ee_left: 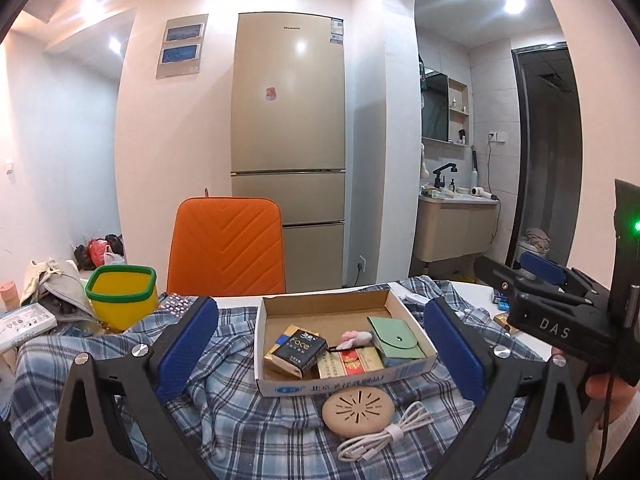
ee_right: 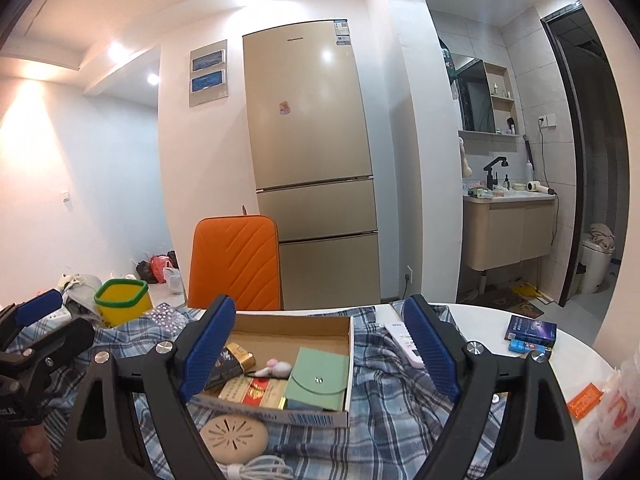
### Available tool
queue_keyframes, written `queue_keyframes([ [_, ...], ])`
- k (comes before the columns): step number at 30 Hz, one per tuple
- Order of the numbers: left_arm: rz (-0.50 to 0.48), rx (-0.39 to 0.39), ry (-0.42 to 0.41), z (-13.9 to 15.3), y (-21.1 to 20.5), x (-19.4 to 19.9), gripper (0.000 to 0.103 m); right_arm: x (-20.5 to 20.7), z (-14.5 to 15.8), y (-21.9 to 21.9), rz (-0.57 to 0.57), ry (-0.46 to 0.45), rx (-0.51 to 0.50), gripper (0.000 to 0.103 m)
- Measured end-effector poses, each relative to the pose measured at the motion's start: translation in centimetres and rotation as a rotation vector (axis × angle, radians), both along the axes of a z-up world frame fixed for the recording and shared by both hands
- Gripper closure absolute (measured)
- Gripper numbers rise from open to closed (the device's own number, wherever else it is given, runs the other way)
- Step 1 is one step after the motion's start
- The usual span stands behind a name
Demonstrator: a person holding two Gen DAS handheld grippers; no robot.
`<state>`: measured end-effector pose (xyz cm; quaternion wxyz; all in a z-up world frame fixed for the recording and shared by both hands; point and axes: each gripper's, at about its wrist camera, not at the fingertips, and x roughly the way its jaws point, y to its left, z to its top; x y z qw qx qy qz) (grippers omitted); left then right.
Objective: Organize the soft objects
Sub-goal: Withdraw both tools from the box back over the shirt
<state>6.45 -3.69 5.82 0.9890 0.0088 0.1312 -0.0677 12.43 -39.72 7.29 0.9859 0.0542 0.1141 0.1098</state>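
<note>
A blue plaid shirt (ee_left: 224,392) lies crumpled over the round table; it also shows in the right wrist view (ee_right: 392,408). On it sits an open cardboard box (ee_left: 276,316) holding a small pink plush toy (ee_left: 354,339), a green pouch (ee_left: 394,336) and packets. The box (ee_right: 348,344) is also in the right wrist view. My left gripper (ee_left: 320,348) is open and empty, its blue pads either side of the box. My right gripper (ee_right: 320,348) is open and empty above the box and also shows in the left wrist view (ee_left: 540,276).
A beige round case (ee_left: 358,408) and a coiled white cable (ee_left: 384,436) lie in front of the box. A yellow bin (ee_left: 122,296) and grey cloth (ee_left: 60,284) stand at left. An orange chair (ee_left: 228,244) is behind the table. Small boxes (ee_right: 532,334) lie at right.
</note>
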Motion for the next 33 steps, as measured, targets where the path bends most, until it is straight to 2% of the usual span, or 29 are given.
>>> queue_keyframes([
  [8, -0.014, 0.014, -0.005, -3.0, 0.2, -0.6, 0.001, -0.8, -1.9, 0.6, 0.026, 0.031, -0.019, 0.015],
  [13, -0.015, 0.021, 0.038, -5.0, -0.3, 0.0, 0.001, 0.1, -3.2, 1.2, 0.044, 0.076, -0.043, 0.015],
  [16, -0.013, 0.03, 0.045, -5.1, -0.5, 0.1, 0.001, 0.7, -3.9, 1.2, 0.052, 0.102, -0.046, 0.015],
  [23, 0.019, -0.001, 0.059, -5.2, 0.4, 0.2, 0.001, 0.7, -4.3, 2.2, 0.07, 0.122, -0.086, 0.015],
  [28, 0.018, 0.005, 0.054, -5.1, 0.3, 0.0, 0.001, 1.8, -5.4, 3.3, 0.11, 0.225, -0.126, 0.015],
  [33, 0.022, 0.006, 0.06, -5.2, 0.3, 0.2, 0.001, 3.4, -7.2, 3.7, 0.2, 0.368, -0.081, 0.015],
])
